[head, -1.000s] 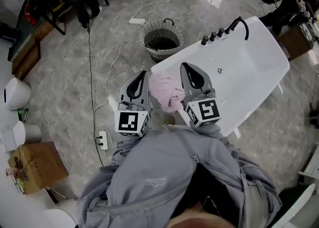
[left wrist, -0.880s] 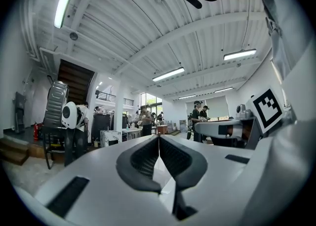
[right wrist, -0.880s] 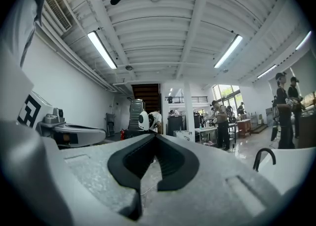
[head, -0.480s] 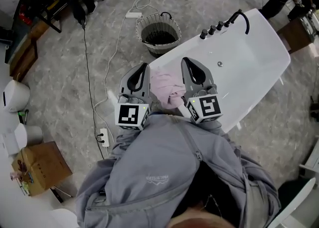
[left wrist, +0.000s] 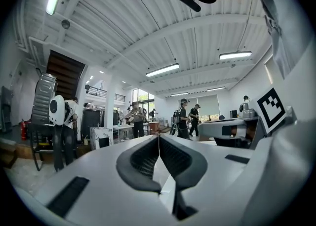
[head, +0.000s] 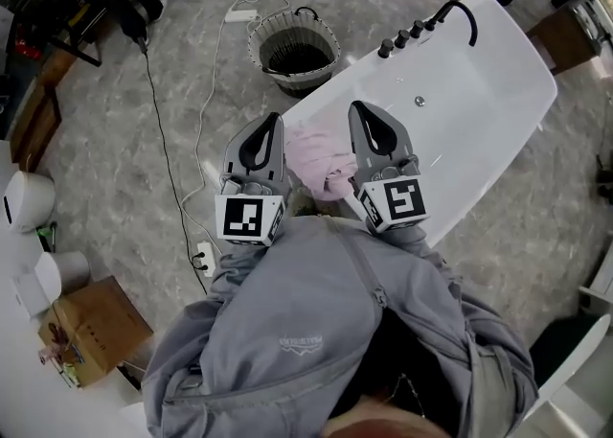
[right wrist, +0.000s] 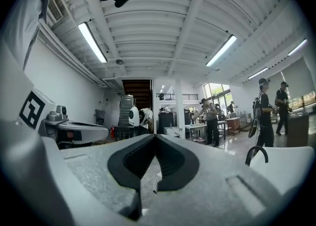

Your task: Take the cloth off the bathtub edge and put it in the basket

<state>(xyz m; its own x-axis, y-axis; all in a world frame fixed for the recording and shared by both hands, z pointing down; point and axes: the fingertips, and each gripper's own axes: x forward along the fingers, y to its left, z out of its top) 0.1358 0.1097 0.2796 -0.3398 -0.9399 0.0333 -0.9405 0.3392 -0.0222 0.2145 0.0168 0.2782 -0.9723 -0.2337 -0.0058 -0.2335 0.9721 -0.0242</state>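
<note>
A white bathtub [head: 479,91] stretches ahead and to the right of the right tool [head: 356,106], with a dark tap [head: 462,22] at its far rim. A round wire basket [head: 292,51] stands on the floor well ahead of the left tool [head: 276,120], close against the tub's end and seemingly empty. A crumpled pink cloth [head: 321,163] lies on the tub's near corner edge, between the two tools and just beside each; whether either one touches it cannot be told. Both tools point level out into the room. In their own views the left tool [left wrist: 158,138] and the right tool [right wrist: 155,138] each have their jaws pressed together with nothing between them. The task looks to be at its first step, the reach for the cloth, which is not yet gripped. The next move likely calls for one tool to spread its jaws, tip down onto the cloth, close on a fold, lift it clear of the tub and carry it forward to the basket. The floor [head: 124,168] is glossy grey marbled stone, crossed by a white cable that runs to a power strip [head: 202,259] left of and behind the left tool. A cardboard box [head: 96,331] sits further back on that side. The room is a large, bright workshop with strip lights and other people standing in the distance.
</note>
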